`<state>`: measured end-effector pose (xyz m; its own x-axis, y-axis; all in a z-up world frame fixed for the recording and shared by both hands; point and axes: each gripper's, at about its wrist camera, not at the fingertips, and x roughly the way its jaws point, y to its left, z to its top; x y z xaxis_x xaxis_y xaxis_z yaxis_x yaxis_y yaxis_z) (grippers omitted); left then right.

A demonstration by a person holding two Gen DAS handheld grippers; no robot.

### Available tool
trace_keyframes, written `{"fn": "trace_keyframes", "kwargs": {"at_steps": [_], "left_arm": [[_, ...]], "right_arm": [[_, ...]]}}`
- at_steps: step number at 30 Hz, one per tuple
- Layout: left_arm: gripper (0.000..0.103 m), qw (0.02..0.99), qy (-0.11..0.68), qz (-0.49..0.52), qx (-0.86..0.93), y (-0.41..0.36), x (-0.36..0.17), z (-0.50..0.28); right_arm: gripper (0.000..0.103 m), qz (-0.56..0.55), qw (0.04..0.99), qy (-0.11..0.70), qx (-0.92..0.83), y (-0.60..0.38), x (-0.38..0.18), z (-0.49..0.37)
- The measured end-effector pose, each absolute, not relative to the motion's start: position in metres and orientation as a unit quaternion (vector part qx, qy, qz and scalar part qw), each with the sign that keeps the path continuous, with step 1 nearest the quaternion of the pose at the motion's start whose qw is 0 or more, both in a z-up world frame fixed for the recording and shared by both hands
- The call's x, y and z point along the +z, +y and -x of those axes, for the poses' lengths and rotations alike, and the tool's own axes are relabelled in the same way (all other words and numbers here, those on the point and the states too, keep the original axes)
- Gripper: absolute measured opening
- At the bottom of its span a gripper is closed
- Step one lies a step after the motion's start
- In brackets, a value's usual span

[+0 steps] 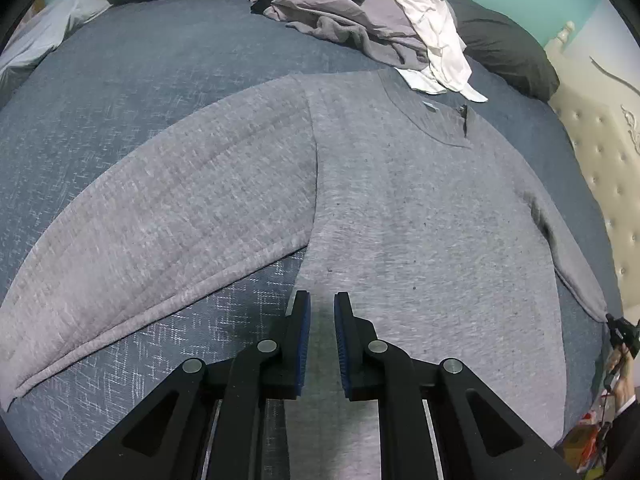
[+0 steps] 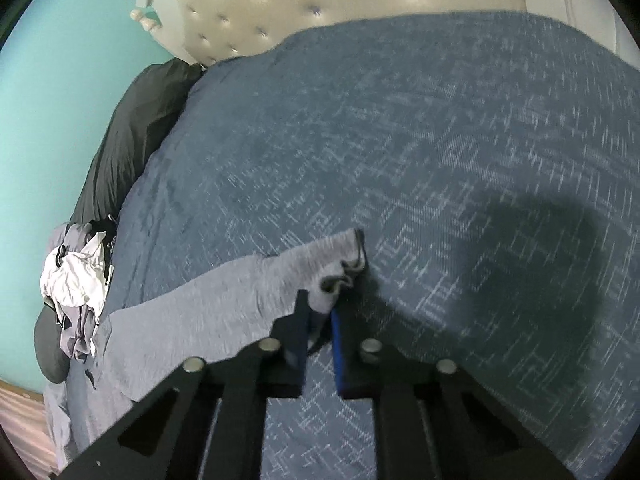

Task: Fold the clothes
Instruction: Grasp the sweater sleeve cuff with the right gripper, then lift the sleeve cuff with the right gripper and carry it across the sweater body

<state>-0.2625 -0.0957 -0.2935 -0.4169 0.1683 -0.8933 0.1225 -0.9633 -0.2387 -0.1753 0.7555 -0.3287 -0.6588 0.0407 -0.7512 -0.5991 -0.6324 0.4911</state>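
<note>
A grey sweater (image 1: 400,208) lies flat on the blue bedspread (image 1: 120,80), front up, with one sleeve (image 1: 160,220) spread out to the left. My left gripper (image 1: 322,304) hovers over the sweater's lower edge. Its blue pads stand a narrow gap apart and the cloth under them looks flat, not pinched. In the right wrist view my right gripper (image 2: 320,300) is shut on the end of the other sleeve (image 2: 240,296), whose cuff (image 2: 344,252) bunches up just past the fingertips. That gripper (image 1: 618,332) also shows small at the sleeve's end in the left wrist view.
A pile of crumpled grey and white clothes (image 1: 360,12) sits at the far side of the bed, near dark pillows (image 1: 504,48). A cream tufted headboard (image 2: 320,0) borders the bed. Bare bedspread (image 2: 440,160) stretches beyond the right gripper.
</note>
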Motion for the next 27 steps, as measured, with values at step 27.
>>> {"fn": "trace_keyframes", "kwargs": {"at_steps": [27], "left_arm": [[0.013,0.017,-0.126,0.548,0.827,-0.079,-0.291,0.266]], "right_arm": [[0.003,0.313,0.173,0.301,0.884,0.783,-0.248,0.244]]}}
